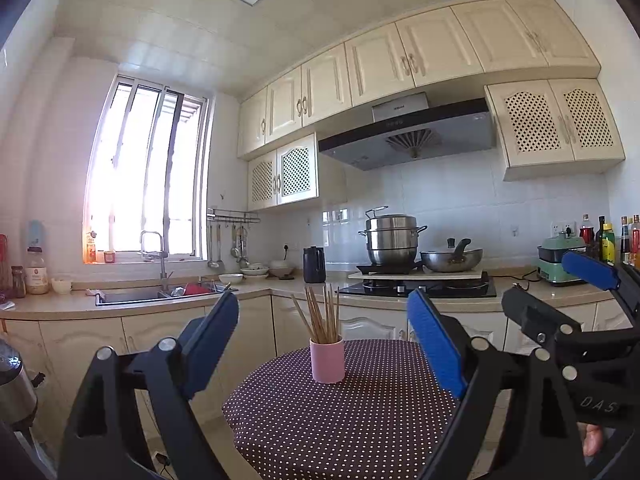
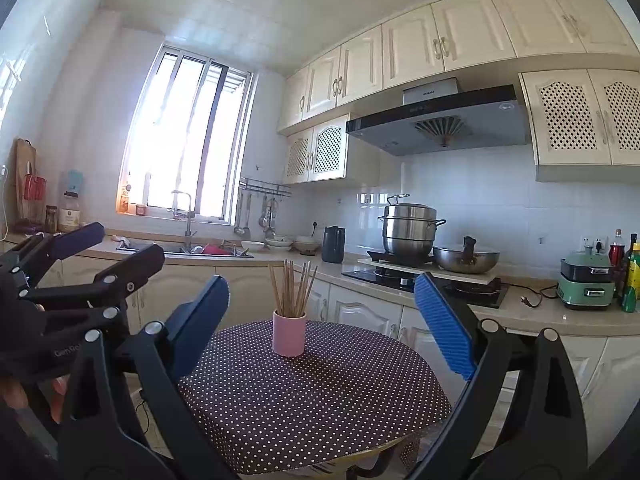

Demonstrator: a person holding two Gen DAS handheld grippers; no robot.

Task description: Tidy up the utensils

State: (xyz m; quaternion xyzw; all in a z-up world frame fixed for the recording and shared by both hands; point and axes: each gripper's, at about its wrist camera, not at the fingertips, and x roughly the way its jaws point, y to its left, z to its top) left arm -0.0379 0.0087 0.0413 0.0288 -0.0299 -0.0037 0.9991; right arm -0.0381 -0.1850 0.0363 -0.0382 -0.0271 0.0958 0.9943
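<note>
A round table (image 1: 360, 420) covered in a dark cloth with white polka dots stands in a kitchen with cream cabinets. A pink cup (image 1: 327, 360) stands upright on the cloth toward the far edge, at 12 o'clock from both cameras, and holds a bundle of wooden chopsticks (image 1: 322, 314) fanned upward. Behind the table a counter runs along the wall: a sink (image 1: 132, 296) with a tall tap lies under the bright window at 10 o'clock, a black kettle (image 1: 314, 265) stands near the corner, and a stacked steel steamer pot (image 1: 392, 240) and a wok (image 1: 452, 258) sit on the hob beneath the range hood (image 1: 408, 136) at 1 o'clock. The left gripper (image 1: 324, 340) hovers above the near edge of the table, jaws spread wide and holding nothing; the right gripper (image 2: 320, 320) does likewise, fully apart and empty, with the cup framed between its blue pads. The left wrist view alone shows the right gripper at 3 o'clock. The right wrist view alone shows the left gripper at 9 o'clock and a cutting board (image 2: 25, 176) leaning against the left wall.
</note>
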